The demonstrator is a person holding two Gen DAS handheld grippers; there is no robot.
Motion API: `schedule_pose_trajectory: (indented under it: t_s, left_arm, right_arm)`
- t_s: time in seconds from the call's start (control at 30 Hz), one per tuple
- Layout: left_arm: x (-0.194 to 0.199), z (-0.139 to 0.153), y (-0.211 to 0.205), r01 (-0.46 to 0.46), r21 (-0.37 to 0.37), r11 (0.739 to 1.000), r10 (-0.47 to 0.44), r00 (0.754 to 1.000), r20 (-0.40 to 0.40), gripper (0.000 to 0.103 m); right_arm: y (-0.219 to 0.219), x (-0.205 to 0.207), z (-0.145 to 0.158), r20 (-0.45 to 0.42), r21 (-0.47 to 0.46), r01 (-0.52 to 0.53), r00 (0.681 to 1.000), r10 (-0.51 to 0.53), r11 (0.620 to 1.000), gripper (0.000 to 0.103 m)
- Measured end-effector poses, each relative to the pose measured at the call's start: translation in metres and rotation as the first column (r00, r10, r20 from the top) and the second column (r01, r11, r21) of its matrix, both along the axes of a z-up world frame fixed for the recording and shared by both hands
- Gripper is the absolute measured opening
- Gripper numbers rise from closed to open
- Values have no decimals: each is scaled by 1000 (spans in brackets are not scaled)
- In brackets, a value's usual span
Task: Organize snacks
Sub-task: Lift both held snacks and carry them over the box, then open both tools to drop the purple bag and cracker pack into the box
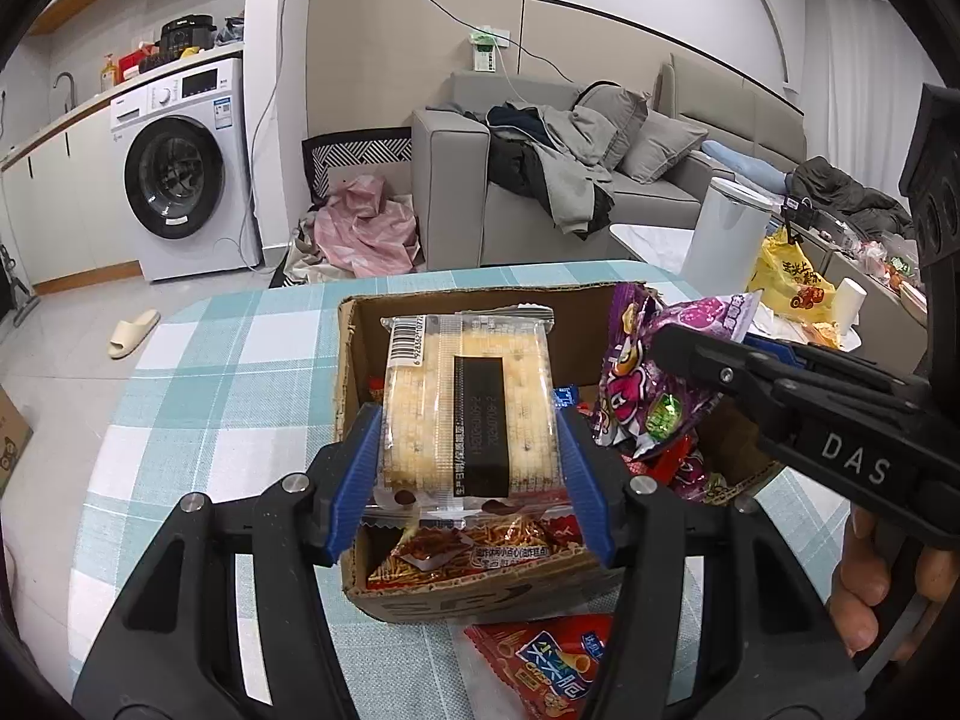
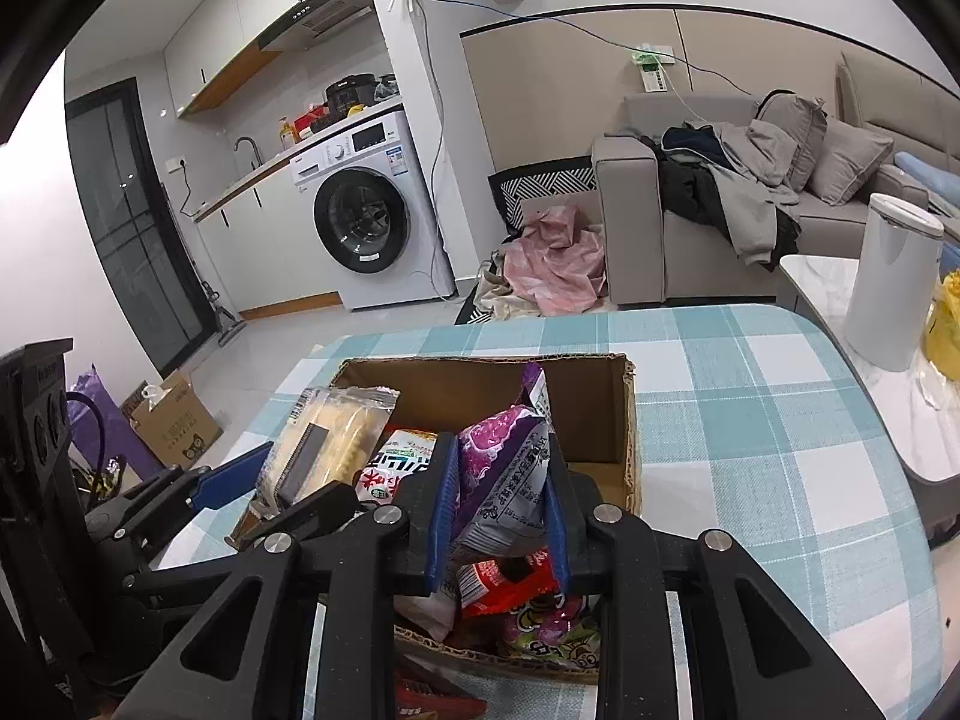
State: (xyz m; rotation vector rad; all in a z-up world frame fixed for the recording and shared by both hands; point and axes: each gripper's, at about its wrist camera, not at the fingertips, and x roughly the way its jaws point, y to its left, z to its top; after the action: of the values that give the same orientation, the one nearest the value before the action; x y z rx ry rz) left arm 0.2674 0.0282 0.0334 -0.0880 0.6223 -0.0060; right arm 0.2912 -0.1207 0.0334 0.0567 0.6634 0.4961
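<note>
The left gripper [image 1: 468, 468] is pointed forward and downward, its blue pads pressed on a cracker pack [image 1: 468, 408]. The right gripper [image 2: 498, 510] is angled likewise, its pads closed against a purple snack bag [image 2: 504, 474].

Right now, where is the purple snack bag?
The purple snack bag is pinched in the right claw over the cardboard box, right of the cracker pack in the left claw.

Setting: lived-in home, open-plan kitchen and lounge. Ahead and left of the hand-held gripper: front-loading washing machine [image 1: 180, 180] under a kitchen counter [image 1: 72, 111] with tap. Ahead and right: grey sofa [image 1: 540, 180] heaped with clothes. Slipper [image 1: 133, 333] on the tiled floor.
</note>
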Motion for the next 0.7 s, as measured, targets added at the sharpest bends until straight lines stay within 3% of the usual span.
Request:
schedule_pose_trajectory:
  t_s: [0.23, 0.33, 0.4, 0.47, 0.57, 0.67, 0.7]
  left_arm:
    - [-10, 11, 2, 3, 3, 1000, -3, 1000, 27, 57]
    - [-19, 18, 3, 4, 4, 1000, -4, 999, 34, 69]
    - [-27, 22, 4, -1, 15, 1000, 0, 999, 44, 83]
    - [-37, 27, 4, -3, 21, 1000, 2, 999, 54, 84]
    - [-51, 32, 5, 1, 23, 1000, -2, 999, 47, 88]
    - [-69, 38, 9, -12, 13, 1000, 11, 998, 61, 103]
    - [-76, 39, 10, -15, 8, 1000, 14, 997, 72, 103]
  right_arm:
    - [-11, -9, 5, 23, 9, -2, 1000, 1, 1000, 47]
    - [-19, -15, 11, 30, 21, 2, 1000, -3, 1000, 58]
    - [-24, -20, 15, 26, 34, 2, 1000, -3, 999, 72]
    - [-30, -25, 18, 18, 44, 2, 1000, -2, 999, 87]
    - [-37, -35, 22, 10, 60, -5, 1000, 4, 998, 98]
    - [-46, -46, 23, -3, 83, -26, 1000, 26, 996, 102]
    - [-48, -49, 24, -5, 89, -26, 1000, 27, 996, 102]
